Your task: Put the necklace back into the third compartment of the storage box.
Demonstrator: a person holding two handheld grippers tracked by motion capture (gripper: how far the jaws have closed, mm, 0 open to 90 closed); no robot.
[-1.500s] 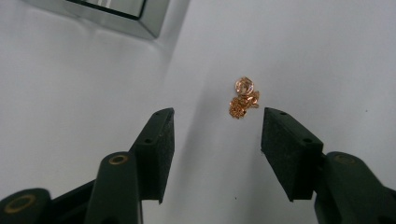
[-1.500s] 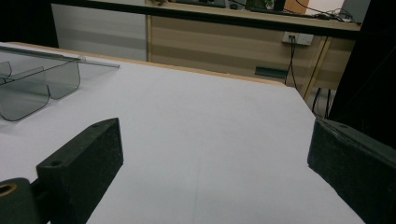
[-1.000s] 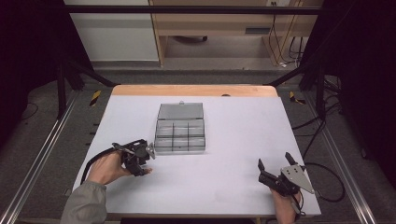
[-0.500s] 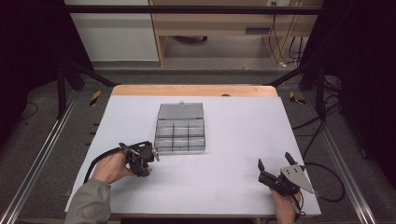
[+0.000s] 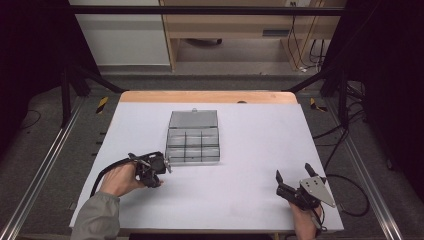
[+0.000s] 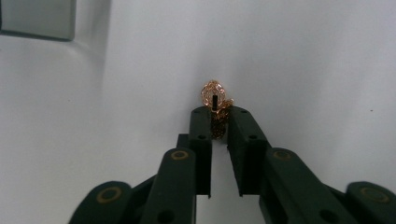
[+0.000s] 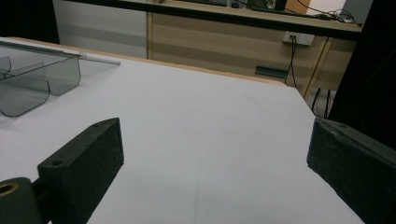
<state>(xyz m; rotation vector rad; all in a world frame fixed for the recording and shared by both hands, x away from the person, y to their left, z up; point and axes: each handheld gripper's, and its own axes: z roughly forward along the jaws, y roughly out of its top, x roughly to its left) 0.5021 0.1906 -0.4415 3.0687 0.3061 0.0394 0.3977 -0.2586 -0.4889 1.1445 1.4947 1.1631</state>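
Observation:
A small gold chain trinket [image 6: 214, 93] lies on the white table, and my left gripper [image 6: 218, 115] points down at it. Its jaws have just been closing, and their tips now pinch the trinket's near end. In the high view the left gripper [image 5: 151, 175] sits just off the front left corner of a clear compartment box [image 5: 193, 137] with its lid laid open behind it. My right gripper [image 5: 292, 171] rests at the table's front right, jaws wide apart with nothing between them [image 7: 215, 133].
The white table top [image 5: 250, 125] has a wooden strip along its far edge. A corner of the box [image 6: 37, 18] shows at the upper left of the left gripper view, and its clear walls [image 7: 28, 88] stand to the left of the right gripper.
The left hand has shifted slightly toward the near edge beside the box's front left corner. The right hand and gripper have stayed still.

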